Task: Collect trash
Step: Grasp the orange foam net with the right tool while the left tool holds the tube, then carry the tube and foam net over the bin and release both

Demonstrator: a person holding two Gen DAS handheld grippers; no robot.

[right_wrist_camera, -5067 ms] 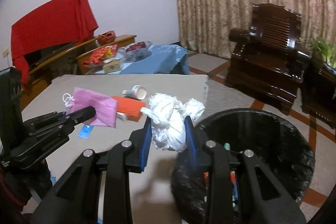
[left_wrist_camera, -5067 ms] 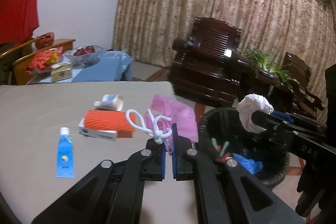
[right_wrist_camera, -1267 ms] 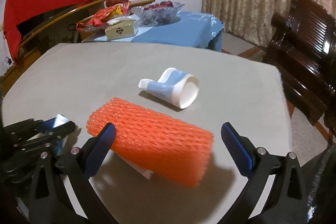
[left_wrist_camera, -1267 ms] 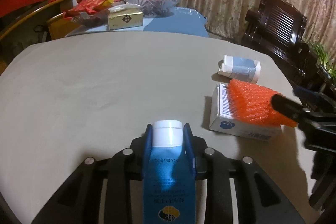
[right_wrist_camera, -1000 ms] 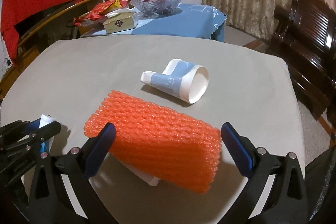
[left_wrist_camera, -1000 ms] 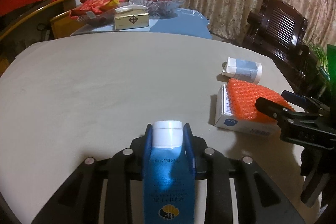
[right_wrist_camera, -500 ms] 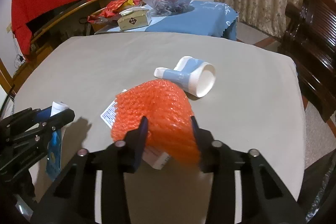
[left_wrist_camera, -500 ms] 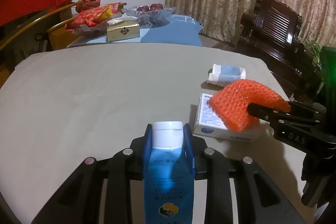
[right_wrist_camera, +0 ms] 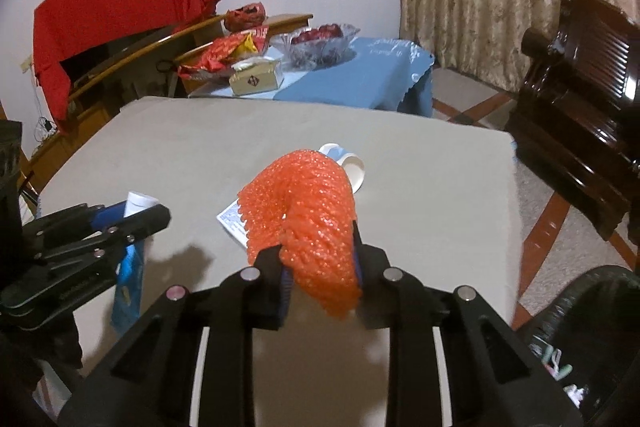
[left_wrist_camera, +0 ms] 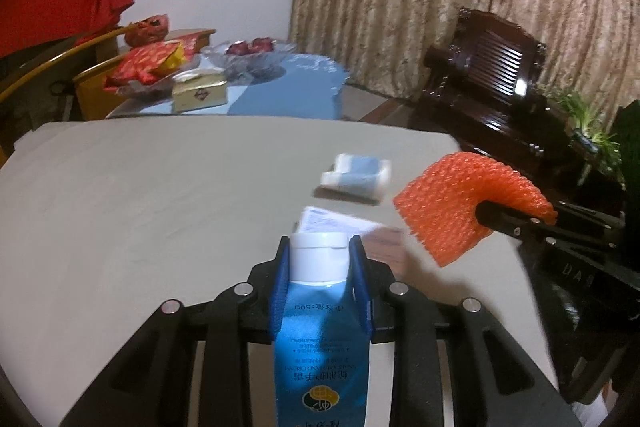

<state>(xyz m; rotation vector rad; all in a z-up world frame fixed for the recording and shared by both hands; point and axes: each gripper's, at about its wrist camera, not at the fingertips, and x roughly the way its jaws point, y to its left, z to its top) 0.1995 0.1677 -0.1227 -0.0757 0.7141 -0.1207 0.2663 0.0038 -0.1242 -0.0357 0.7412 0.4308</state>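
1. nearest the left wrist camera, the left tool (left_wrist_camera: 320, 255) is clenched on a blue tube (left_wrist_camera: 320, 339) with a white cap, the cap sitting between the blue pads and the tube body running back toward the lens; the tube is lifted off the tabletop (left_wrist_camera: 140, 195).
2. nearest the right wrist camera, the right tool (right_wrist_camera: 318, 259) is clenched on an orange foam net (right_wrist_camera: 308, 211), which bulges up and curls forward over the fingertips, held clear of the tabletop (right_wrist_camera: 440, 195).
3. from the left view the same orange foam net (left_wrist_camera: 456, 203) hangs in the air to the right, pinched by the black fingers of the right tool (left_wrist_camera: 500, 217).
4. from the right view the left tool (right_wrist_camera: 148, 213) and its blue tube (right_wrist_camera: 130, 263) show at the left edge.
5. just beyond the grippers, a small white box (left_wrist_camera: 348, 231) lies flat on the tabletop, partly hidden behind the tube cap; in the right view only a corner of it (right_wrist_camera: 234, 223) shows beside the net.
6. a little farther, a blue-and-white paper cup (left_wrist_camera: 356, 175) lies on its side on the tabletop, well apart from the box; the right view shows its open mouth (right_wrist_camera: 352, 167) just behind the net.
7. at the lower right of the right view, a black bin (right_wrist_camera: 580, 331) stands on the floor beside the tabletop, with small bits inside.
8. farther back, a blue-covered side table (right_wrist_camera: 360, 79) carries a glass bowl (right_wrist_camera: 320, 41) and a gold box (right_wrist_camera: 256, 77).
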